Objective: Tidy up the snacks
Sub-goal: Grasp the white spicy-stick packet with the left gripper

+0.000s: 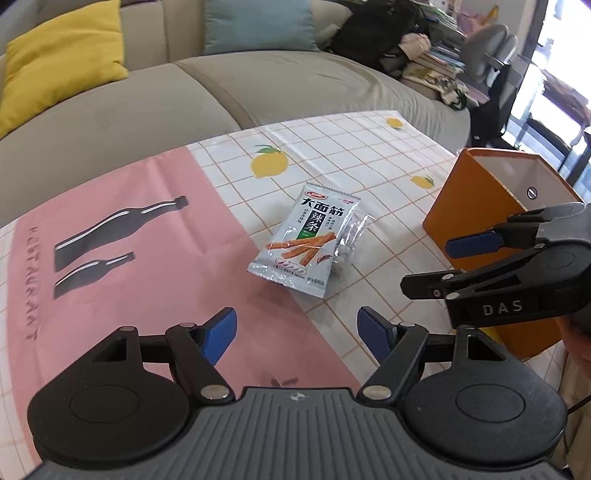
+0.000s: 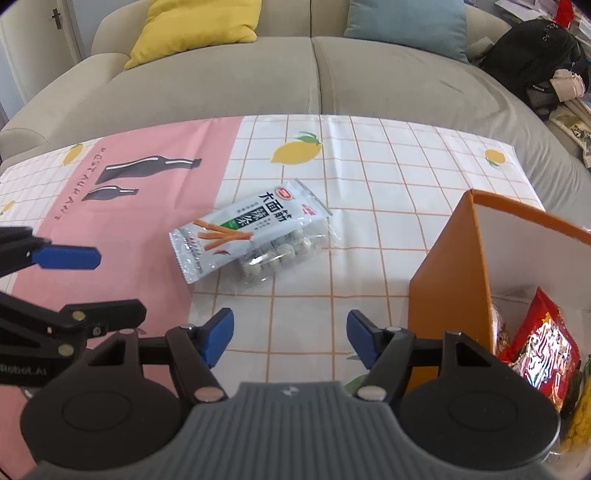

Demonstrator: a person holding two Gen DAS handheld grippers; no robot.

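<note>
A grey sofa fills the far side, with a yellow cushion at about 11 o'clock and a blue cushion at about 1 o'clock in the right wrist view. In front of it is the counter, covered by a cloth with a white grid, lemons and a pink panel with dark bottles.

At 3 o'clock on the counter stands an orange box, open on top. A red snack bag stands inside it, with another yellow packet below it that is hard to make out.

Near the middle of the counter, well apart from the box, lies a silver snack packet with pictures of orange sticks. It rests partly on a clear packet of small round pieces.

The left hand-held gripper has its blue pads spread wide, with nothing between them; the silver packet is ahead at 12 o'clock, not touched. The right hand-held gripper is also parted, and it holds nothing, with the two packets ahead of it at about 11 o'clock.
</note>
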